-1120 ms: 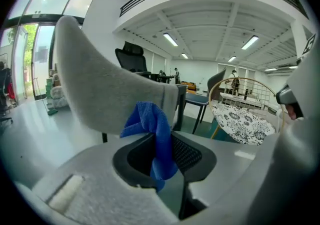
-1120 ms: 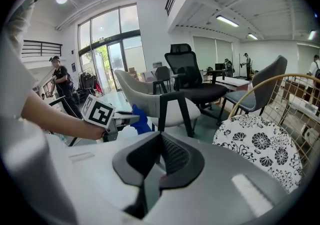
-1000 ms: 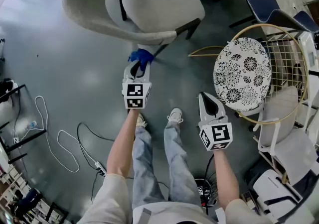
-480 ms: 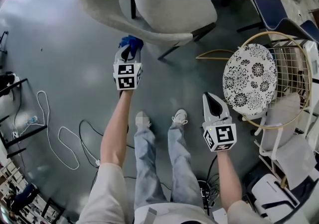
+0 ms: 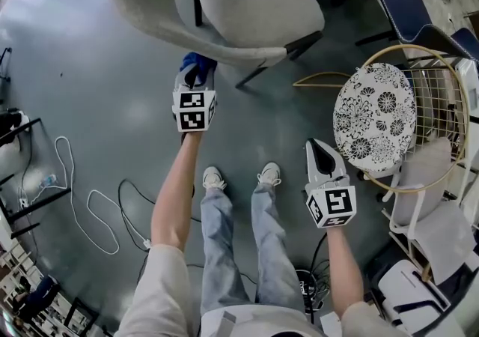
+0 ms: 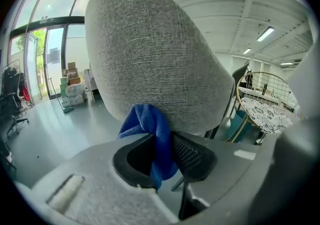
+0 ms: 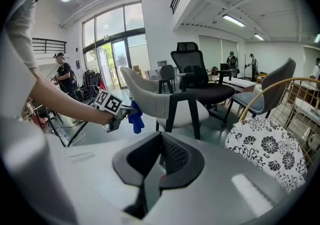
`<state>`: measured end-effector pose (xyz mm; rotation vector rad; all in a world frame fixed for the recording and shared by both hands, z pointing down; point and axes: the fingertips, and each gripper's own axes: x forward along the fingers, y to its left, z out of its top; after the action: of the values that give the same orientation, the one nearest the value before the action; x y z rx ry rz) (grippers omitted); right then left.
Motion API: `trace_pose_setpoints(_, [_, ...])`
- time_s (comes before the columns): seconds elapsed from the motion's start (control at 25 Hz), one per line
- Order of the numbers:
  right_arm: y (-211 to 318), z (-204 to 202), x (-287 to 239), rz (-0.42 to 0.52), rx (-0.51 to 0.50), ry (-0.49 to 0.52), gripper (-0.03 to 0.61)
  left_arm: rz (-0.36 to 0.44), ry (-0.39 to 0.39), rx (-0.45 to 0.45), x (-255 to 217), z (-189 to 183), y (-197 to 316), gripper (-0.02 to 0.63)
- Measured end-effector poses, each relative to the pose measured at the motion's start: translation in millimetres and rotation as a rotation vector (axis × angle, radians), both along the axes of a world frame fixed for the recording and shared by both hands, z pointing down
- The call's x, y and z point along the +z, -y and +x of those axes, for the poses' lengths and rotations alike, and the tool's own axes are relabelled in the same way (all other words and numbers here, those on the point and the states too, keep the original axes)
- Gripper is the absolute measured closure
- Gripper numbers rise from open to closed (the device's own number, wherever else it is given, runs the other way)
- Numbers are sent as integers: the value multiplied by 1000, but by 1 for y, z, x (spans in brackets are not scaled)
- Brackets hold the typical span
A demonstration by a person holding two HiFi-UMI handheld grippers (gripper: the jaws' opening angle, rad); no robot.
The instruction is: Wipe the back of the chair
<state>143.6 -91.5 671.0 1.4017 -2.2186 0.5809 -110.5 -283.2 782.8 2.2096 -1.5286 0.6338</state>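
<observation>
While clamping a blue cloth [image 6: 151, 141], left gripper [image 5: 195, 78] sits at chair back [image 6: 150, 54]

Chair back [image 6: 155, 54] blocks ahead; floor [image 5: 97, 103] open leftward.

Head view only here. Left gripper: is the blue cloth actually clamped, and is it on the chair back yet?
Observer: Yes. The left gripper view shows the left gripper shut on the blue cloth, with the cloth bunched above the jaws.
Operator: Contact with the chair?
Observer: In the same view the bunch sits against the lower edge of the grey chair back. It looks like touching, with no gap visible.
Operator: Right side carrying anything?
Observer: No. In the right gripper view the right gripper is shut, with nothing between its jaws.
</observation>
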Motion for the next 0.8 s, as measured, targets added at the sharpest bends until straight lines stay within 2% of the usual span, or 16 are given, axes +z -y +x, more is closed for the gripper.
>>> trace_pose_setpoints(0.48, [-8,26,0,4,19,3,577,20,-53,24,-9,69,-27,525])
trace_pose_setpoints(0.8, [-17,53,0,2,52,7,577,29,-63,82,-15,128,-33,525])
